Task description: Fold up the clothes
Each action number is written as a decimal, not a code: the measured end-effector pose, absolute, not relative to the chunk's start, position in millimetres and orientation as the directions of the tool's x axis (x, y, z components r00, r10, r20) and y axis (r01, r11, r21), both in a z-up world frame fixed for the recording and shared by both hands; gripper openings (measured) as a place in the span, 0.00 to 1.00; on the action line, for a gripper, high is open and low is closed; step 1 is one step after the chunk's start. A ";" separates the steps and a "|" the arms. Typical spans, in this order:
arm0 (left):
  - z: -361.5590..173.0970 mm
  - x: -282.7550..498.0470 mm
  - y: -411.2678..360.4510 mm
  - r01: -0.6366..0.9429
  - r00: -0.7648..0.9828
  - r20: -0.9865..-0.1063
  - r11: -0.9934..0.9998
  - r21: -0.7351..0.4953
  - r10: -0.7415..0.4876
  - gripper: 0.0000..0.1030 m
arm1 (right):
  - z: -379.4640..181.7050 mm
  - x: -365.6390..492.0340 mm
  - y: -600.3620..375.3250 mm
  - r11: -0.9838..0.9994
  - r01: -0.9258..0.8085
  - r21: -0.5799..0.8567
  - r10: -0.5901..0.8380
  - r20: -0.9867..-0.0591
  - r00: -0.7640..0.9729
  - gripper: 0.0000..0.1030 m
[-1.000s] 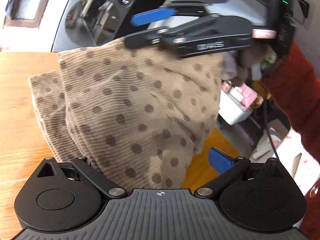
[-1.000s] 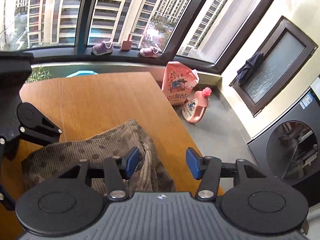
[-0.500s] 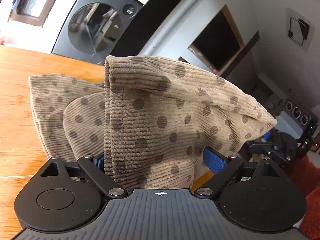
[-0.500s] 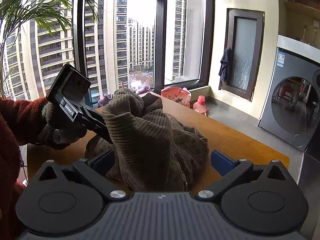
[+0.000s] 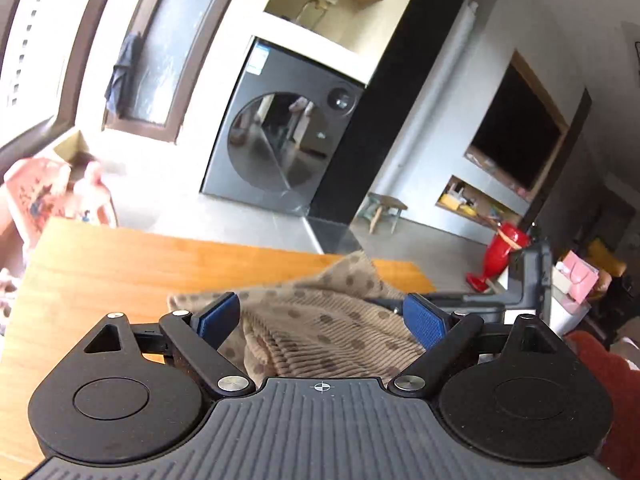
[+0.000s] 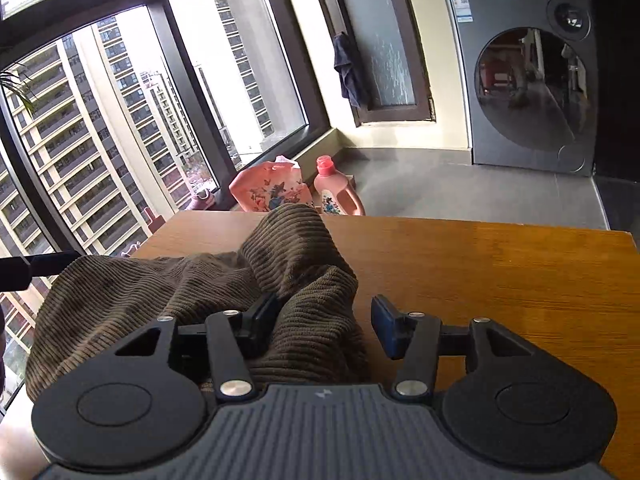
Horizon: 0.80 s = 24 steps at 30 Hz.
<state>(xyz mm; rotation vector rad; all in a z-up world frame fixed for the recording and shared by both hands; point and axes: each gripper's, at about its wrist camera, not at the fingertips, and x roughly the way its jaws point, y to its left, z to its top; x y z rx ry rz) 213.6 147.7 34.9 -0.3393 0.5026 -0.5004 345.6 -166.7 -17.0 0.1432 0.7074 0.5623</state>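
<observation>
A tan corduroy garment with brown dots [image 5: 320, 320] lies bunched on the wooden table [image 5: 100, 264]. My left gripper [image 5: 320, 318] hovers over it with its jaws wide apart; cloth sits loosely between the blue pads [image 5: 218, 316], which do not press on it. In the right wrist view the garment [image 6: 160, 280] looks dark brown. My right gripper [image 6: 324, 324] is closing around a raised fold: the left pad [image 6: 264, 320] touches the cloth, while the right one stands a little clear of it. The right gripper's dark body [image 5: 500, 304] shows beyond the garment in the left wrist view.
A grey washing machine [image 6: 532, 92] stands past the table's far edge. A pink detergent pouch [image 6: 272, 192] and bottle [image 6: 336, 196] sit on the floor by the window. A red vase [image 5: 500, 256] and a small stool [image 5: 384, 208] are farther off. A red sleeve [image 5: 592, 360] is at right.
The garment, earlier lifted high before the left camera, now lies low on the table. The left gripper rose and tipped upward. The right gripper rolled, dropped to the cloth and narrowed its jaws.
</observation>
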 end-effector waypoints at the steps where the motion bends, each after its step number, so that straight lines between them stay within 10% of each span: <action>1: 39.8 211.2 148.9 0.377 0.771 -0.359 0.832 -0.408 -0.526 0.95 | -18.1 346.4 -168.5 0.837 -0.440 0.325 0.545 -0.569 0.616 0.55; 5: 48.5 218.7 121.7 0.512 0.700 -0.325 0.765 -0.392 -0.635 0.99 | -6.8 336.8 -159.3 0.834 -0.504 0.225 0.532 -0.570 0.626 0.57; 9: 22.9 255.8 95.5 0.498 0.647 -0.430 0.776 -0.386 -0.629 0.99 | 28.9 333.5 -161.3 0.841 -0.511 0.179 0.523 -0.512 0.681 0.81; 17: -6.2 282.1 111.5 0.445 0.613 -0.468 0.768 -0.461 -0.636 0.99 | -2.9 358.3 -134.6 0.886 -0.433 -0.169 0.258 -0.596 0.761 0.82; 24: -21.2 293.8 105.6 0.428 0.588 -0.548 0.804 -0.414 -0.595 0.99 | -5.7 353.6 -148.3 0.916 -0.380 -0.127 0.233 -0.602 0.764 0.82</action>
